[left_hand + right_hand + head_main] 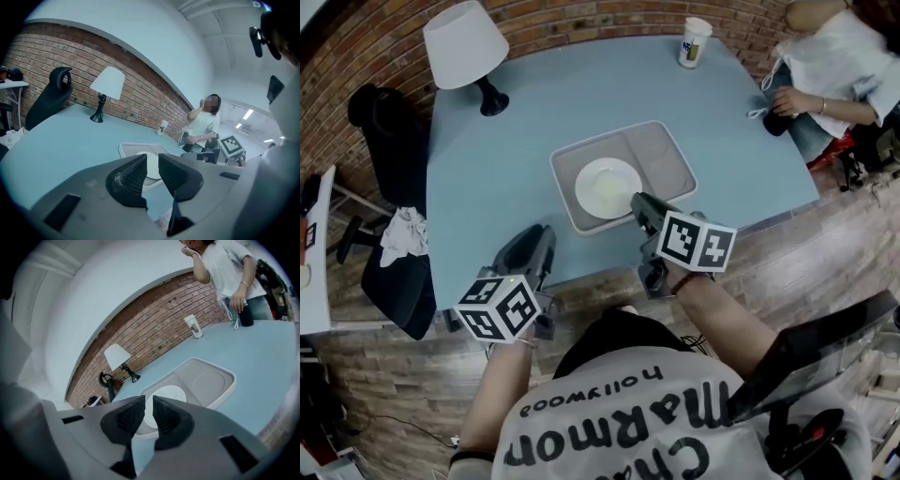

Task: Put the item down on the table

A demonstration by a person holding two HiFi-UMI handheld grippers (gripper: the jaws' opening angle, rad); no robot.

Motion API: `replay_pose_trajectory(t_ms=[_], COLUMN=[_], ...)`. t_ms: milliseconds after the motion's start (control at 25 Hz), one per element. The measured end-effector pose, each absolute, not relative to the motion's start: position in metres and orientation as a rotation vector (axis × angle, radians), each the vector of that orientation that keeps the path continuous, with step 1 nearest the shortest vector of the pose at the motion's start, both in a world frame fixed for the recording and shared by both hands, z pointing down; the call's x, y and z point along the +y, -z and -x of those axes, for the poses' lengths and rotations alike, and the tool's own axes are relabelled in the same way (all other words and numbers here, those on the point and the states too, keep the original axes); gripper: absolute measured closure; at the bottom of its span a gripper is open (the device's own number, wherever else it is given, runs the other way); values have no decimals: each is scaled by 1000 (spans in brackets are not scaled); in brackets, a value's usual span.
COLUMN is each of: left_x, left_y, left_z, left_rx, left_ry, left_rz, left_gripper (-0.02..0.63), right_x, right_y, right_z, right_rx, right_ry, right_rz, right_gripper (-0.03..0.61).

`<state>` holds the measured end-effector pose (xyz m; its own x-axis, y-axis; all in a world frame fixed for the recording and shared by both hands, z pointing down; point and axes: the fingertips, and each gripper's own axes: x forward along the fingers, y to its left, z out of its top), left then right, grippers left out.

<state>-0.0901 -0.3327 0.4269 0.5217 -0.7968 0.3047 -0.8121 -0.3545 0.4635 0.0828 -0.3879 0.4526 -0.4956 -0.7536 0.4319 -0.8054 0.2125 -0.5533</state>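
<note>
The grey two-compartment tray (664,161) lies flat on the light blue table (581,84), near its middle and toward the near edge. Its long axis runs left to right, with the right end turned slightly toward the far side. A white plate (607,187) sits in the tray's left compartment. The right compartment shows only a bare round recess.

The right gripper (637,202) points toward the far left. Its tips are over the tray's near rim, just beside the plate's right edge. I cannot tell whether they touch the tray. In the right gripper view its jaws stand a narrow gap apart with nothing between them, and the plate shows through the gap beyond.

The left gripper (544,232) is at the near edge of the table, to the near left of the tray and apart from it, pointing toward the far right. In the left gripper view its jaws are likewise slightly parted and grip nothing. The plate and the tray's rim are in line with the gap, farther off.

A white-shaded lamp (467,47) stands at the far left corner of the table and a paper cup (695,42) at the far right. A seated person (834,56) is at the far right edge, one hand on a dark object on the table. A black office chair (394,141) with a crumpled white cloth (403,234) on its seat stands to the left of the table.
</note>
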Motion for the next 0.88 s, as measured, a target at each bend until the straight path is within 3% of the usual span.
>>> replay_pose_trajectory(t_ms=[240, 520, 880], left_x=[-312, -274, -191], left_y=[-416, -401, -369], left_z=[85, 86, 83], left_rx=[-1250, -1152, -953], left_ry=[-33, 17, 20], left_rz=[-2255, -2335, -2629], left_gripper=[537, 538, 607], right_x=[-334, -273, -184], right_y=[-431, -404, -387], right_z=[-68, -51, -15], right_rx=[-2555, -2685, -2745], right_ry=[-1209, -940, -731], right_rz=[-1349, -1239, -1240], right_gripper=[526, 545, 548])
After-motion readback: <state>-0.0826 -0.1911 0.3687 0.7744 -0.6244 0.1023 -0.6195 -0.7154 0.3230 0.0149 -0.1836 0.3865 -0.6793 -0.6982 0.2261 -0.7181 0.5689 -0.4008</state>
